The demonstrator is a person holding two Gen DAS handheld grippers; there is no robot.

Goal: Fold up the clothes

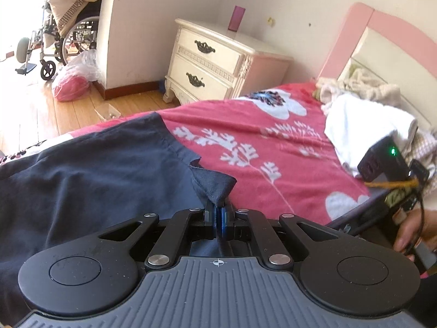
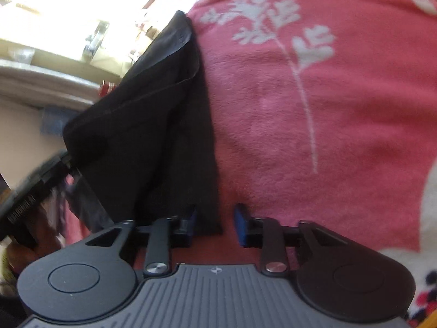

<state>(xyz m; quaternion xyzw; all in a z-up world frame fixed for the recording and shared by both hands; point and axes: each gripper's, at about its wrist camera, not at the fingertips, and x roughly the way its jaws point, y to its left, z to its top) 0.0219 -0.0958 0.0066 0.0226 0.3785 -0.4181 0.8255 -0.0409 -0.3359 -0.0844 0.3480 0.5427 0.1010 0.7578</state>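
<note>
Nearest to us, our left gripper (image 1: pixel 218 218) has its jaws pressed together on a pinched corner of the one dark navy garment (image 1: pixel 95 169), the cloth peaking up in a small fold just beyond the fingertips. From that corner the garment spreads away to the left across the bed, its long axis running roughly left to right in the left wrist view. Our right gripper (image 2: pixel 215 224) stands with its jaws apart, holding nothing; an edge of the dark garment (image 2: pixel 153 125) hangs between them, close against the left blue pad (image 2: pixel 192 214), and stretches away from the gripper toward the bed's edge. It lies on a single red blanket (image 1: pixel 259 125) printed with white flowers and sprigs. Farther right on the bed we see one white garment (image 1: pixel 363 125) beside a crumpled cream cloth (image 1: pixel 363 87). Beyond the bed stand one cream nightstand (image 1: pixel 215 63) with two drawers and, farthest off, one wheelchair (image 1: pixel 54 41).
</note>
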